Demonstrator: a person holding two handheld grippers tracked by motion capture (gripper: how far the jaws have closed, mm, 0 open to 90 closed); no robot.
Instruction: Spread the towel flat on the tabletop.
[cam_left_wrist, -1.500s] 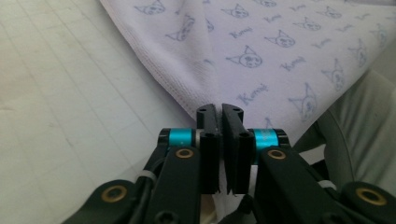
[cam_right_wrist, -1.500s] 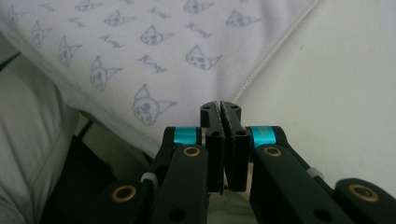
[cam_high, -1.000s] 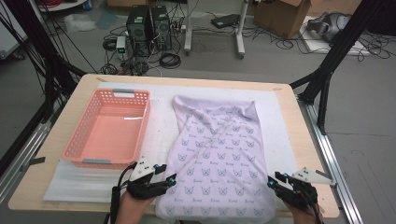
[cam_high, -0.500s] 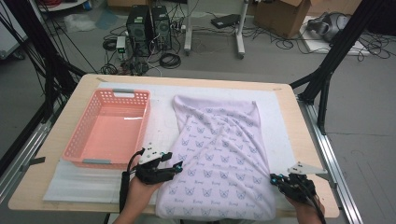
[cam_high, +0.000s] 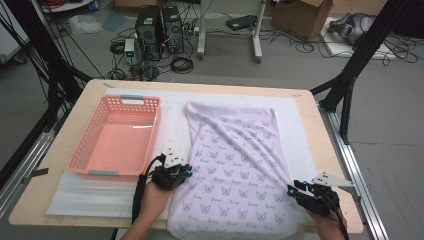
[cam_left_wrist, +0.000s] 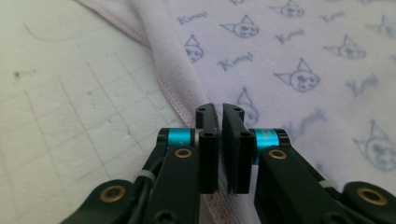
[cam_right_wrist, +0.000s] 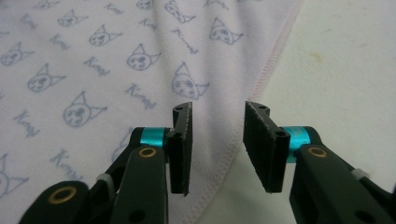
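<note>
A pale lilac cloth (cam_high: 235, 165) printed with small cat faces lies spread on the white foam mat (cam_high: 100, 200), its near end hanging over the table's front edge. My left gripper (cam_high: 188, 173) sits at the cloth's left hem. In the left gripper view its jaws (cam_left_wrist: 219, 109) have just been closing and stand shut on the stitched edge of the cloth (cam_left_wrist: 303, 56). My right gripper (cam_high: 291, 189) is at the cloth's right hem. Its jaws (cam_right_wrist: 217, 109) have just been opening and now stand open astride the hem of the cloth (cam_right_wrist: 93, 60), pads apart from it.
A pink plastic basket (cam_high: 85, 145) stands on the mat left of the cloth, close behind my left hand. The wooden table (cam_high: 60, 165) ends just behind both hands. Black frame posts and cables stand beyond the table's far and side edges.
My left hand has slid right to the cloth's left hem and its jaws have shut. The cloth lies flatter than before. The right hand has stayed at the right hem.
</note>
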